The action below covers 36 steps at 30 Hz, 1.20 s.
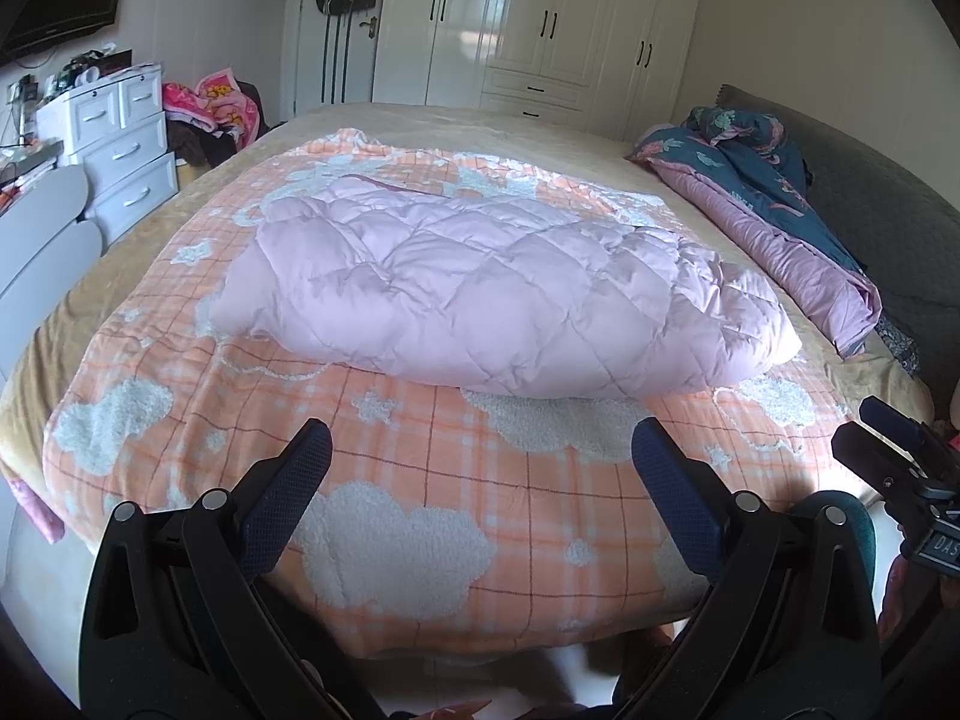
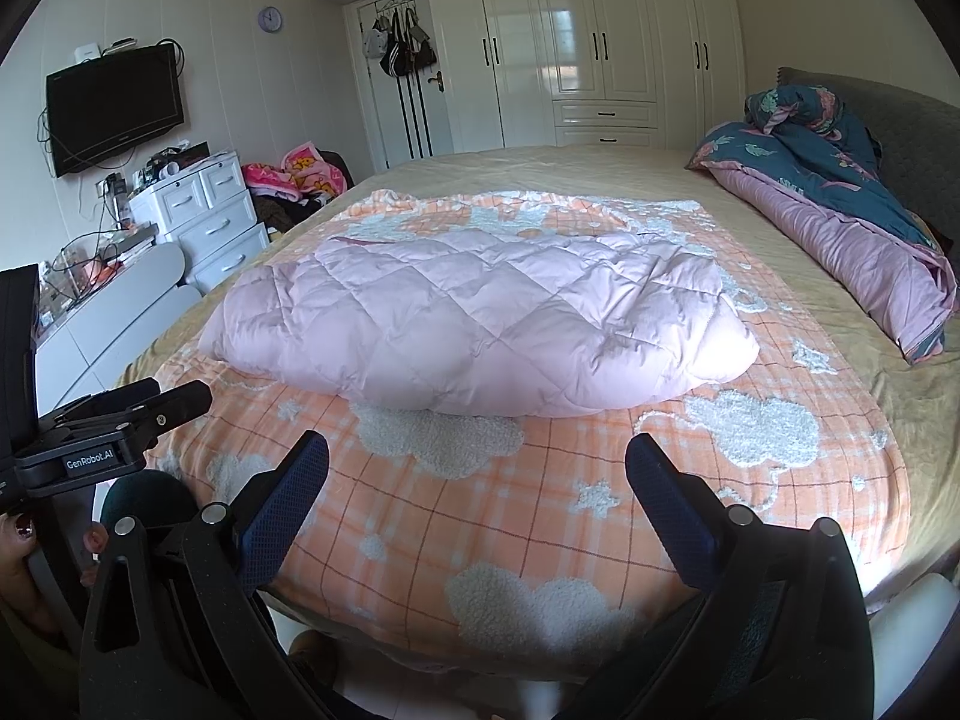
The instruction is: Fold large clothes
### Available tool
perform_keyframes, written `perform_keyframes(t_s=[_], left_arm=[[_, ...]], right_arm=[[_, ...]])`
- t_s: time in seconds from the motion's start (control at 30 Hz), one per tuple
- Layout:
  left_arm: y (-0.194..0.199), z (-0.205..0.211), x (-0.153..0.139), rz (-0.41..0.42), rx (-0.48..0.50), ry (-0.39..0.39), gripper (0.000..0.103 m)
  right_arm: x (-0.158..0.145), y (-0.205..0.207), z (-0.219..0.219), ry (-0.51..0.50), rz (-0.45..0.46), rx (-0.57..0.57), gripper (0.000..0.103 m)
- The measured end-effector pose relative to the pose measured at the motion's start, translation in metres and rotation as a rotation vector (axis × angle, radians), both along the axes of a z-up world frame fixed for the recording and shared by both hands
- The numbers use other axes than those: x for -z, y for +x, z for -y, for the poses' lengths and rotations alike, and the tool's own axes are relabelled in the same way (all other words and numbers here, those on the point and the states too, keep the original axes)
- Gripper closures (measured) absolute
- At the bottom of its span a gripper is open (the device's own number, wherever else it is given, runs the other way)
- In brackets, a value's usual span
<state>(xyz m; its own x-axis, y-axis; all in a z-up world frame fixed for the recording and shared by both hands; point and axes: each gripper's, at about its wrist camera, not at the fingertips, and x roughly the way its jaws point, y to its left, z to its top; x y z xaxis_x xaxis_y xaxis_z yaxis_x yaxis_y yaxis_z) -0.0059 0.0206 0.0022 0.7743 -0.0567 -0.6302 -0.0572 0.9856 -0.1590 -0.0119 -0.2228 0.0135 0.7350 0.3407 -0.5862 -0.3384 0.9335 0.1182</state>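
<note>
A pale pink quilted down garment (image 1: 480, 288) lies folded in a thick bundle on an orange checked blanket with white clouds (image 1: 390, 480) in the middle of the bed. It also shows in the right wrist view (image 2: 480, 324), on the same blanket (image 2: 510, 528). My left gripper (image 1: 480, 450) is open and empty, held above the blanket's near end, short of the garment. My right gripper (image 2: 477, 462) is open and empty too, at a like distance from it. Part of the right gripper's body shows in the left wrist view at the right edge (image 1: 900, 468).
A rolled blue and pink quilt (image 2: 840, 192) lies along the bed's right side by the grey headboard (image 2: 912, 138). White drawers (image 2: 204, 210) and a cluttered desk stand left of the bed. A wardrobe (image 2: 588, 42) fills the back wall. A TV (image 2: 114, 108) hangs on the left wall.
</note>
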Motion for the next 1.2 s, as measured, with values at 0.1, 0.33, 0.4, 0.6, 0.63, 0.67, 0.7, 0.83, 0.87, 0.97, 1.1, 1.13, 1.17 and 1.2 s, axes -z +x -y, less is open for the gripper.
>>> perform_keyframes(t_s=[0.1,0.33,0.4,0.6,0.63,0.67,0.7,0.83,0.87,0.97,1.1,1.13,1.17,1.2], left_arm=[[0.0,0.0,0.0,0.001,-0.002,0.0,0.009],[0.002,-0.001,0.0,-0.006,-0.005,0.004,0.009],[0.002,-0.001,0.0,-0.006,-0.005,0.003,0.009],[0.003,-0.003,0.001,-0.002,-0.01,0.005,0.009],[0.002,-0.004,0.001,-0.002,-0.013,0.006,0.009],[0.002,-0.004,0.001,0.0,-0.012,0.004,0.009],[0.002,-0.005,0.001,0.0,-0.013,0.004,0.009],[0.002,-0.007,0.001,-0.002,-0.014,0.005,0.009],[0.002,-0.008,0.002,-0.001,-0.016,0.011,0.009],[0.001,-0.012,0.004,-0.011,-0.019,0.021,0.009],[-0.001,-0.022,0.01,-0.021,-0.03,0.026,0.009],[-0.001,-0.025,0.012,-0.025,-0.038,0.028,0.009],[0.0,-0.031,0.014,-0.036,-0.048,0.024,0.009],[0.001,-0.037,0.017,-0.048,-0.057,0.02,0.009]], right_arm=[[-0.001,0.0,0.0,-0.004,-0.001,0.0,0.004],[-0.001,0.0,0.0,-0.004,0.0,0.001,0.004],[-0.001,0.0,-0.001,-0.006,-0.002,0.001,0.004],[-0.003,0.002,0.0,-0.016,-0.001,0.003,0.004],[-0.003,0.003,-0.001,-0.018,0.0,0.003,0.004],[-0.004,0.003,0.0,-0.02,0.0,0.003,0.004],[-0.003,0.004,-0.001,-0.022,0.0,0.004,0.004],[-0.002,0.004,-0.002,-0.028,-0.002,0.008,0.004],[-0.002,0.005,-0.001,-0.03,-0.002,0.012,0.004],[-0.001,0.004,0.002,-0.037,-0.001,0.024,0.004],[-0.001,0.002,0.016,-0.039,0.002,0.075,0.004],[-0.001,0.001,0.023,-0.04,0.004,0.099,0.004],[0.0,-0.001,0.027,-0.044,0.007,0.119,0.004],[-0.001,-0.002,0.037,-0.046,0.01,0.151,0.004]])
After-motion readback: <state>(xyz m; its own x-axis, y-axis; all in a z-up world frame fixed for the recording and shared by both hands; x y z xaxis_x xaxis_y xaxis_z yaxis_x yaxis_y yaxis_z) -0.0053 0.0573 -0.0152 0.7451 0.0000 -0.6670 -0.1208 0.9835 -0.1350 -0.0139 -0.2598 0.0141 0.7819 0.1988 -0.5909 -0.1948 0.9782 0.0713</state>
